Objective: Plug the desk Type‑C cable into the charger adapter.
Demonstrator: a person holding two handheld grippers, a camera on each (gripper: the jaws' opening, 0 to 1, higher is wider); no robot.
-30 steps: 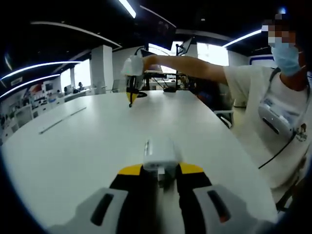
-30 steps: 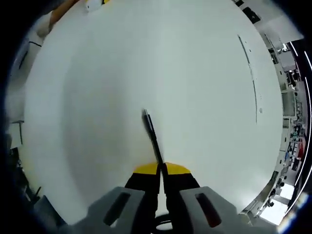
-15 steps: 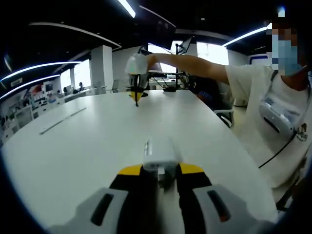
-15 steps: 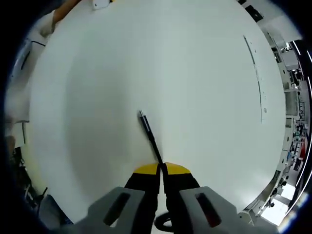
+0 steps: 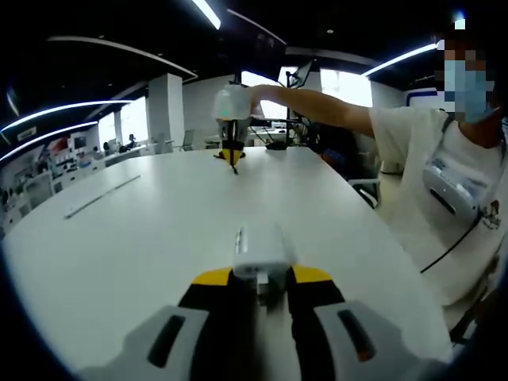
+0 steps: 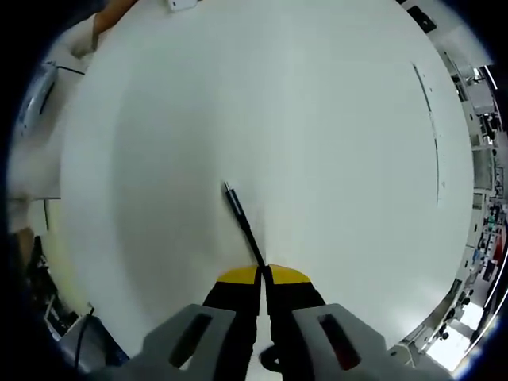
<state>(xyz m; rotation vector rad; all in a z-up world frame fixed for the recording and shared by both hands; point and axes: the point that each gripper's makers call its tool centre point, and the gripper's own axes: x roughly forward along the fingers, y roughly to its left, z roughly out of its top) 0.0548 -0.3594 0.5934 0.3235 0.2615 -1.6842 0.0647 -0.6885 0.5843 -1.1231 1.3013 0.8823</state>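
Right gripper (image 6: 262, 274) pinching the cable (image 6: 240, 221) has lifted higher over the table (image 6: 333, 143) far edge, left gripper (image 5: 262, 279) clamps the charger (image 5: 259, 252) near-side, so mating's next.

right gripper (image 5: 231, 155) — drifted rightward over far table (image 5: 143, 238) | cable plug (image 6: 230, 193) — angled further left

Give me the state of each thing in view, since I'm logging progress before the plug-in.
Charger adapter: clamped in the left gripper, unplugged.
Type-C cable: pinched in the right gripper, plug end free above the table.
Table: white, bare around the adapter.
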